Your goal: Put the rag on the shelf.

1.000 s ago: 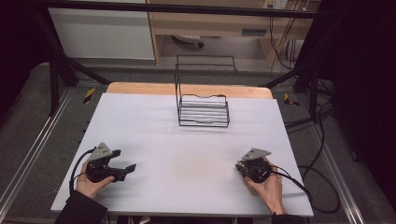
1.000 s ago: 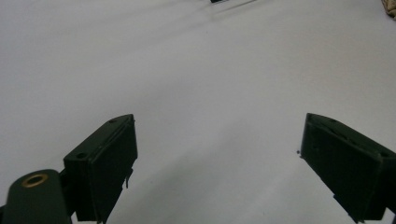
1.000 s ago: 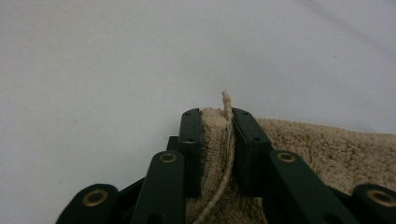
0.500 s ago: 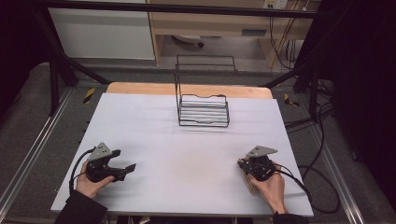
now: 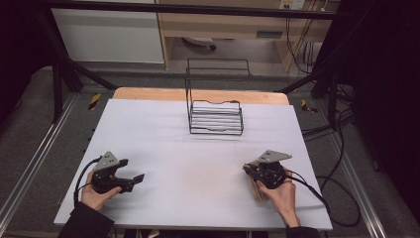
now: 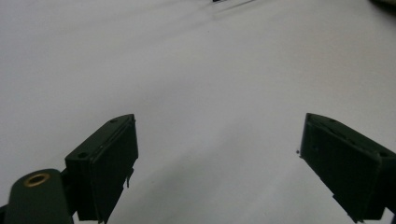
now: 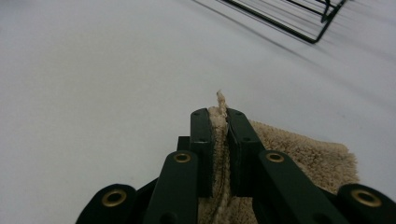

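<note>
Over at the near right corner of the tabletop [image 5: 148, 124], the right hand has shifted slightly since a second ago, and a strip of beige cloth that was not visible there before now peeks out beside it.

Going left to right: the left gripper [image 5: 132, 179] sits near the front left corner, held in the person's left hand, in the same place as before. Its jaws stand wide apart in the left gripper view, with nothing but bare white surface between them. At the middle of the far edge stands a black wire rack [image 5: 216, 116], unmoved and holding nothing. Toward the front right, the right gripper [image 7: 218, 122] has its jaws pinched on the edge of the beige towel [image 7: 303, 151], a fold of pile squeezed between the pads while the rest lies flat on the table.

I'd judge the grasp is made, so the towel is ready to be lifted or dragged, perhaps toward the rack.
</note>
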A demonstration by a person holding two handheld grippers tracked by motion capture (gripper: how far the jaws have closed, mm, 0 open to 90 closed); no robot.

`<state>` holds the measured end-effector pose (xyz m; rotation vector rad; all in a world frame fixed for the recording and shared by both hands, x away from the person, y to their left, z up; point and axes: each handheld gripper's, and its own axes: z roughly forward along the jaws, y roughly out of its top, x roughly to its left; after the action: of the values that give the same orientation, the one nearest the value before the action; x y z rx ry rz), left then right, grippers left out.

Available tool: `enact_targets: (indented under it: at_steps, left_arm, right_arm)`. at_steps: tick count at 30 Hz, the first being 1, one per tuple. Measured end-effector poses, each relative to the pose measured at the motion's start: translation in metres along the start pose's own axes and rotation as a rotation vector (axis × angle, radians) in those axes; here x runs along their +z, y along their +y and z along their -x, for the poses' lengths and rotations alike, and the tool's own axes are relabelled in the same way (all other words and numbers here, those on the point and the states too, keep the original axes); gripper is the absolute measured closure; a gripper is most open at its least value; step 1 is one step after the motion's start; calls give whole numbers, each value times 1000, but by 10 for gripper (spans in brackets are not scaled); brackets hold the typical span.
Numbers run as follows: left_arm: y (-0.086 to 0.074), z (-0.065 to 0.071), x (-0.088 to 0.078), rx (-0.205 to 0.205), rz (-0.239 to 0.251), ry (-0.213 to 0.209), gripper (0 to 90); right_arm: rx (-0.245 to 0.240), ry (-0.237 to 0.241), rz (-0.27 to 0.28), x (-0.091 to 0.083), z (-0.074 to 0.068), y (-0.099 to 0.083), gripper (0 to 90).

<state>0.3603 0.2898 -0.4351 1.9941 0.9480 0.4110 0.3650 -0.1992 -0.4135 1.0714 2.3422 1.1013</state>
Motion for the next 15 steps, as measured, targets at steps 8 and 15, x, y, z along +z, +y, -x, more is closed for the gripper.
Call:
enact_targets:
  at_steps: [8, 15]
  left_arm:
    - [0, 0, 0, 2, 0, 3, 109]
    - [0, 0, 0, 1, 1, 2, 109]
  right_arm:
    - [-12, 38, 0, 19, -14, 16, 824]
    - [-28, 64, -19, 44, -32, 32, 824]
